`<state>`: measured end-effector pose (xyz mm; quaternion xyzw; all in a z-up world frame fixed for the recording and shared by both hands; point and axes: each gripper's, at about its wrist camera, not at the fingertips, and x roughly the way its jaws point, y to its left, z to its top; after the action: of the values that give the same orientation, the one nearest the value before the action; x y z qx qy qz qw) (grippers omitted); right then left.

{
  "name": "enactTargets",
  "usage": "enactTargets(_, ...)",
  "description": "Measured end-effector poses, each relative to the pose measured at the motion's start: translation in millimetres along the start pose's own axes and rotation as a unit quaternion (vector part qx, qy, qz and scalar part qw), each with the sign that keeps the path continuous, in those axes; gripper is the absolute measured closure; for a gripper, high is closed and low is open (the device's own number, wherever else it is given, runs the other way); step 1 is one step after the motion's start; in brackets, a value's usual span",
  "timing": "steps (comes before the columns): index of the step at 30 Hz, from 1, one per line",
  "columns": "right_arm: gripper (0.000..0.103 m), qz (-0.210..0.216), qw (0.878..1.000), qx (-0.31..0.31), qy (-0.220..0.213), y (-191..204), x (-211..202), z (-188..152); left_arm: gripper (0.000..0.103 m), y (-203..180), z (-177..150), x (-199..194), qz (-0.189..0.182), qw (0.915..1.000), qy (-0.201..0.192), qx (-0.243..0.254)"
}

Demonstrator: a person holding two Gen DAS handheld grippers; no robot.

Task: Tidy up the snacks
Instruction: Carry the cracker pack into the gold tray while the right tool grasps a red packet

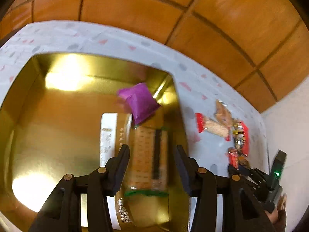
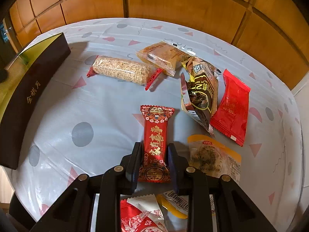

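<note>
Left gripper (image 1: 152, 154) hangs over the gold-lined box (image 1: 38, 127), jaws spread, nothing between the pads. Directly below it, at 6 o'clock in the box, a clear-wrapped biscuit pack (image 1: 148, 154) with green ends lies on a brown-and-white packet (image 1: 110, 135); print on both too blurred to read. Purple pouch (image 1: 140, 102) toward 1 o'clock, smeared by motion, cannot tell whether it rests on the box floor. Box's dark outer wall (image 2: 29, 96) carries gold characters. Right gripper (image 2: 154, 162) low over the patterned tablecloth (image 2: 96, 106), pads clamped on both sides of a red-and-gold candy bar (image 2: 155, 141). Red-and-white packet (image 2: 141, 214) at 6 o'clock, cut off by the frame. Farther: yellow-edged snack (image 2: 214, 156) at 3 o'clock, plain red packet (image 2: 230, 108), dark crumpled bag (image 2: 200, 92), grain bar (image 2: 121, 70) at 11 o'clock, orange cake pack (image 2: 162, 55).
</note>
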<state>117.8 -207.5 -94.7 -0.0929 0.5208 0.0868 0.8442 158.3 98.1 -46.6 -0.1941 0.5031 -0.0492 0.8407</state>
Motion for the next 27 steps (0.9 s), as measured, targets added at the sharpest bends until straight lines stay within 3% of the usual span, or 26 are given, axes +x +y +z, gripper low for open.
enactTargets(2, 0.076, 0.000, 1.000, 0.001, 0.000, 0, 1, 1, 0.054, 1, -7, -6, 0.004, 0.9998, -0.018, 0.000)
enactTargets(5, 0.076, -0.004, 1.000, 0.001, -0.001, 0, 1, 2, 0.055, -3, -24, -22, 0.043, 0.9975, -0.053, 0.022)
enactTargets(16, 0.078, -0.028, 1.000, -0.005, -0.004, 6, 0, 0, 0.055, 8, -67, -65, 0.131, 0.9843, -0.110, 0.044)
enactTargets(22, 0.081, -0.046, 0.999, -0.010, 0.006, 12, -1, 4, 0.055, 25, -76, -84, 0.143, 0.9812, -0.126, 0.032)
enactTargets(27, 0.081, -0.035, 0.999, 0.011, 0.012, 12, -5, 2, 0.055, 29, -81, -88, 0.143, 0.9804, -0.132, 0.028)
